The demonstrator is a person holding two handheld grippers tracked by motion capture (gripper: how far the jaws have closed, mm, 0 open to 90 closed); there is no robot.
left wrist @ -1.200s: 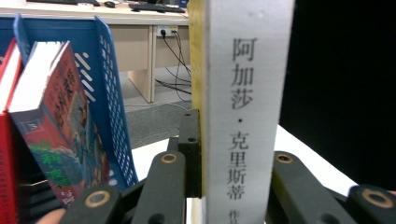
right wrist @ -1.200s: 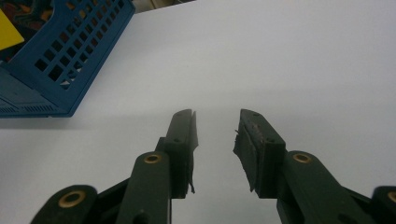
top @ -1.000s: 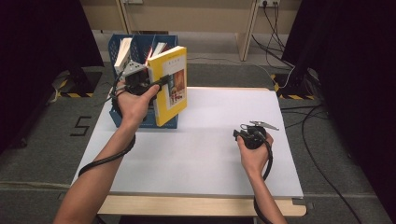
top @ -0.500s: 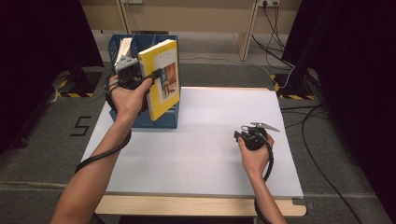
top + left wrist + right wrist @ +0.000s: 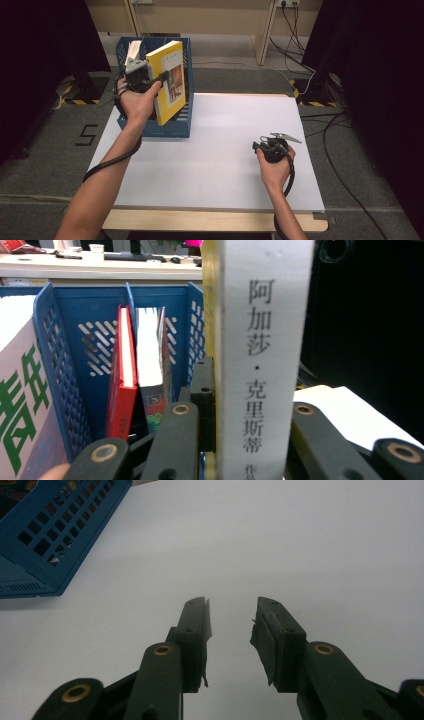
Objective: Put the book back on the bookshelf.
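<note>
A yellow book (image 5: 171, 82) with a white spine (image 5: 260, 365) is upright in my left gripper (image 5: 161, 78), whose jaws are shut on its spine edge. The book hangs over the right part of a blue slotted crate (image 5: 165, 131) at the table's far left. Through the left gripper view the crate (image 5: 100, 305) holds a red book (image 5: 122, 375), a white-paged book (image 5: 150, 350) and a white book with green characters (image 5: 20, 400). My right gripper (image 5: 257, 146) rests low over the white table, open, with nothing between its fingers (image 5: 231, 615).
The white table top (image 5: 225, 165) stretches from the crate to the right hand. The crate's corner (image 5: 45, 535) lies left of the right gripper. Cables (image 5: 320, 75) trail on the floor beyond the table's far right edge.
The left hand has carried the yellow book slightly left and farther back, over the crate. The right hand and its gripper have stayed where they were.
</note>
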